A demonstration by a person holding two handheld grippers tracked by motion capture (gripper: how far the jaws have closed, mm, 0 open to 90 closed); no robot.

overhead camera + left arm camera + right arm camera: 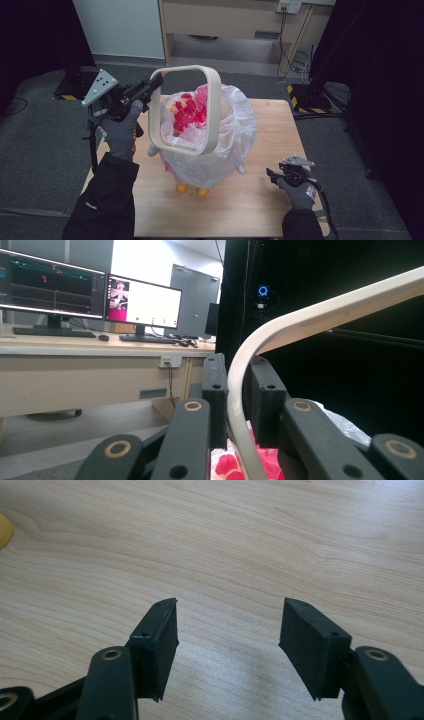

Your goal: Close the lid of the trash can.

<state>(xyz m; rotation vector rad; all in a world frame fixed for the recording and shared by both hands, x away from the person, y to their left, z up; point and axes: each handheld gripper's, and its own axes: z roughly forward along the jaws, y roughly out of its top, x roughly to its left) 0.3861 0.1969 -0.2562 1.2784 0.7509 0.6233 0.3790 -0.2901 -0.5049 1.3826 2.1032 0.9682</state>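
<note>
A cream square ring with rounded corners is held tilted above a small bin lined with a clear plastic bag that holds red and pink scraps. My left gripper is shut on the ring's upper left corner. In the left gripper view the ring runs up between the two black jaws of the left gripper. My right gripper rests low over the table at the right, open, and in the right gripper view the right gripper has nothing between its jaws above bare wood.
The bin stands on yellow feet at the middle of the wooden table. A desk with monitors stands beyond the table. Dark curtains close in both sides.
</note>
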